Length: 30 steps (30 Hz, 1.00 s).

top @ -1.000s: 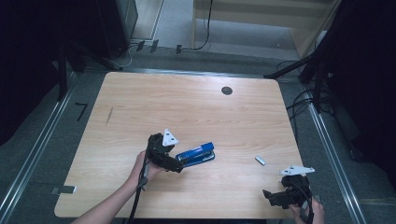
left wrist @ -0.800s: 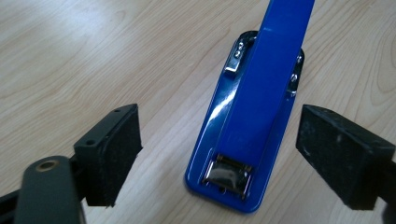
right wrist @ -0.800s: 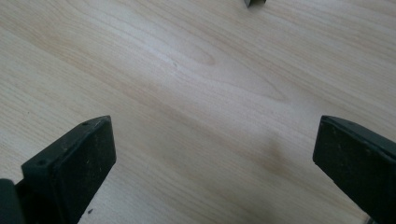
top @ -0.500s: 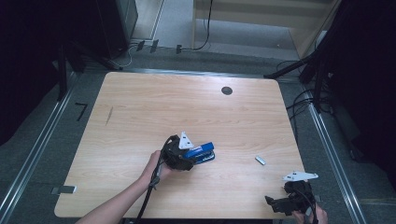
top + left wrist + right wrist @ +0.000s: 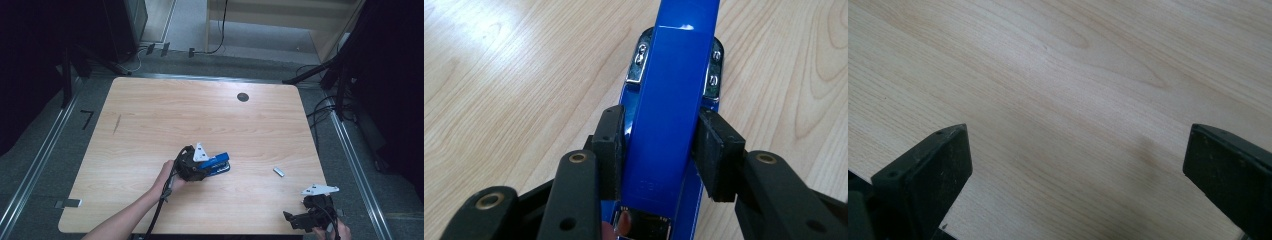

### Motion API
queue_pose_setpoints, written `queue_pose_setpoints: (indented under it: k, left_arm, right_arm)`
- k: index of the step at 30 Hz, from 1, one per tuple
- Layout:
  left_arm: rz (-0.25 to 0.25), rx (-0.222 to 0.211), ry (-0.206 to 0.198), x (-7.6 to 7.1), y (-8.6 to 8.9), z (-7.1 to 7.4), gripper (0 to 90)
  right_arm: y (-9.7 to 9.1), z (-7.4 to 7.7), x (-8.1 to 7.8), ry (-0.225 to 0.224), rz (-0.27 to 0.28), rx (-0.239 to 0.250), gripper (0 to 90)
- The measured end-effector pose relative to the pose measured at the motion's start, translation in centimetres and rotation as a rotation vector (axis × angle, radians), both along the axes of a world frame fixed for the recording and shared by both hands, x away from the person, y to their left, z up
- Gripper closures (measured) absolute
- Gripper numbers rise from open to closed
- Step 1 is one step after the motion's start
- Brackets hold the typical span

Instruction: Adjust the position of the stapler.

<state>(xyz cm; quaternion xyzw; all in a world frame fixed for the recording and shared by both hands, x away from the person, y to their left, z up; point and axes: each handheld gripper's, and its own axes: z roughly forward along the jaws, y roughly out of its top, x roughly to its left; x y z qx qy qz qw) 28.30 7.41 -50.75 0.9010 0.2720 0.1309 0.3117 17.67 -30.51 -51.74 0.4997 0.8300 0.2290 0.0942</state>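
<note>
Blue stapler: lying flat on the wooden table [image 5: 150, 120], a little nearer than its middle, the stapler [image 5: 674, 100] is sitting lengthwise between the left gripper's jaws, its chromed hinge end pointing away from the camera that is riding on them.
Left gripper: the left gripper [image 5: 200, 167] is now straddling the stapler's near half, where a second ago it was standing just beside it with the jaws wide; the jaws have just been closing around the blue body.
Pads: the two black pads [image 5: 610, 150] are now pressing on either flank of the blue top arm, so the tool is holding the stapler at a narrow setting.
Left hand: the left hand [image 5: 167, 177] is wrapping the gripper's handle from the near left, cable trailing back along the forearm.
Meaning for the work: the grasp is looking made, and by my judgement the stapler is now ready for lifting or sliding; it is still resting on the wood.
Right gripper: the right gripper [image 5: 306, 217] is waiting at the near right corner, jaws spread wide over bare wood and holding nothing.
Small metal piece: a small grey piece [image 5: 279, 172] is lying apart, between the stapler and the right gripper.
Far side: a dark round grommet [image 5: 243, 97] is sitting near the table's far edge, well apart from the work.
</note>
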Motion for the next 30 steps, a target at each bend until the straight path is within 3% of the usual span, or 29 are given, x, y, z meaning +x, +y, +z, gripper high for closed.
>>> queue_pose_setpoints:
  k: [13,25,30]
  left_arm:
    - [-0.093,-0.002,0.025,-0.4,0.6,0.2,67.1]
    - [-0.219,0.003,0.045,-1.3,0.4,0.3,67.2]
    - [-0.25,0.01,0.054,-1.5,0.2,0.3,67.2]
  right_arm:
    - [0.5,-0.1,0.5,0.012,0.026,-0.014,0.0]
    - [0.9,-0.4,0.9,0.022,0.055,-0.017,0.0]
    - [0.8,-0.4,0.8,0.027,0.053,-0.02,0.0]
